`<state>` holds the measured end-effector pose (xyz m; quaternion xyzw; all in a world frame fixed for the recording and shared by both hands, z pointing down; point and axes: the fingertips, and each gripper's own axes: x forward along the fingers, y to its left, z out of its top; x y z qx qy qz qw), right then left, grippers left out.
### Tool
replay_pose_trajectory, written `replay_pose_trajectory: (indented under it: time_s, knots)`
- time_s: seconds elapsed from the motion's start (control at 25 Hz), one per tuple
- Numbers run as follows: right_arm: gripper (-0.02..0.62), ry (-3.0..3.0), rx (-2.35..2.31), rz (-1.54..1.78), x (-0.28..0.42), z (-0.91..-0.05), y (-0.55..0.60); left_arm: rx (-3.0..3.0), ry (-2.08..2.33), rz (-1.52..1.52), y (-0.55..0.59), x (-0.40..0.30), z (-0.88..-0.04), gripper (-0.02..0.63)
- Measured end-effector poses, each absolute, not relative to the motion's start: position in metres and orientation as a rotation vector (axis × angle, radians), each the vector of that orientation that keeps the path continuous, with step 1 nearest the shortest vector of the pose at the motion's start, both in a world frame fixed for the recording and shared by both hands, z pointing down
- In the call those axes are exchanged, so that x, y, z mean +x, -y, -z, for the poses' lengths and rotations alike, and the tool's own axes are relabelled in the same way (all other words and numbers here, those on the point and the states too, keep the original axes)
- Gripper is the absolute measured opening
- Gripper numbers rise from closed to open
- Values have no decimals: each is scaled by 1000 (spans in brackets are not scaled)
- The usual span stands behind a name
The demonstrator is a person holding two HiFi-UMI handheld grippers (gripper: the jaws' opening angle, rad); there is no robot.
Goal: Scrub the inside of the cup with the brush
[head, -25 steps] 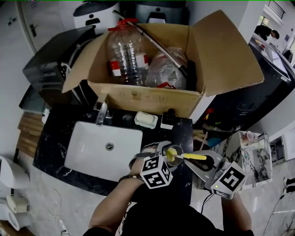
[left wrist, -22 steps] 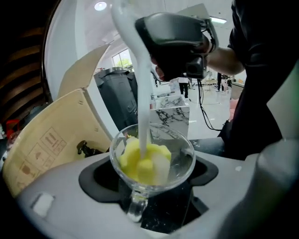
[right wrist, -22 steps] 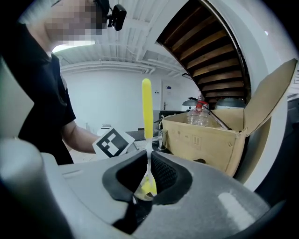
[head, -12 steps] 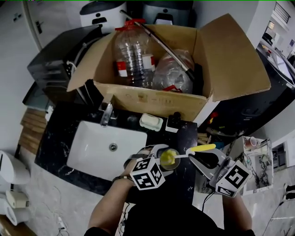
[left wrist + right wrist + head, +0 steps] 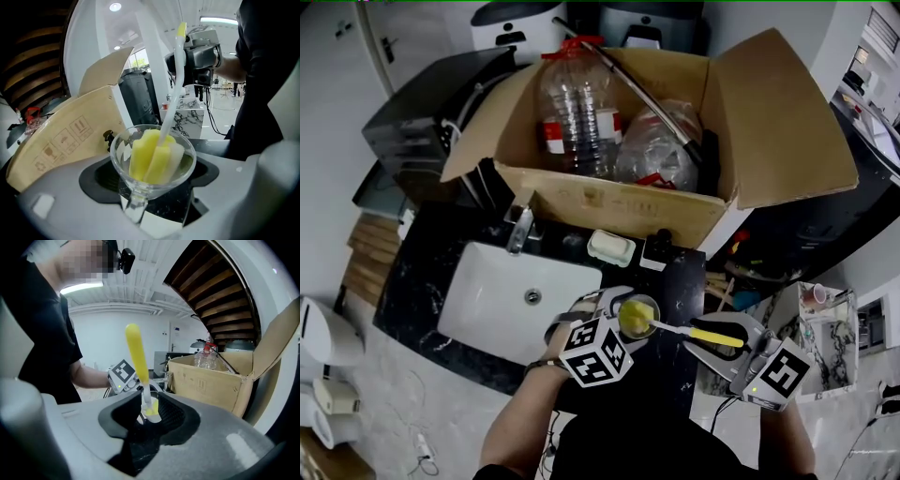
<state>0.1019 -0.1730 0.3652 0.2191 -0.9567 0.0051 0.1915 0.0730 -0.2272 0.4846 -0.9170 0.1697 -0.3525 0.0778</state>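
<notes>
Left gripper (image 5: 140,201): jaws pinch the stem of the glass cup (image 5: 185,161), above the black counter (image 5: 675,272).
Right gripper (image 5: 146,411): points at the cup, jaws clamped on the brush (image 5: 135,350) handle.
Left gripper view only: the yellow sponge head (image 5: 147,157) sits inside the cup's bowl.

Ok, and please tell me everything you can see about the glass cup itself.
The cup is clear glass: a cone-shaped bowl on a short stem. The left gripper holds it by the stem, mouth up, over the black counter just right of the sink. The brush has its yellow-and-white sponge head inside the bowl, against the glass.
</notes>
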Motion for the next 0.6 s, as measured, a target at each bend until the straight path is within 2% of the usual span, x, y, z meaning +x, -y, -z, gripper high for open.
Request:
replay_pose_trajectory:
  time_s: [0.16, 0.24, 0.6]
  knots:
    - [114, 2736, 588, -40, 101, -359, 169, -2707, -484, 1077, 222, 79, -483, 420]
    - [54, 2740, 589, -21, 101, -359, 166, -2701, -478, 1075, 220, 83, -482, 420]
    - [40, 2759, 666, 247, 103, -311, 157, -2708, -573, 1141, 226, 81, -494, 419]
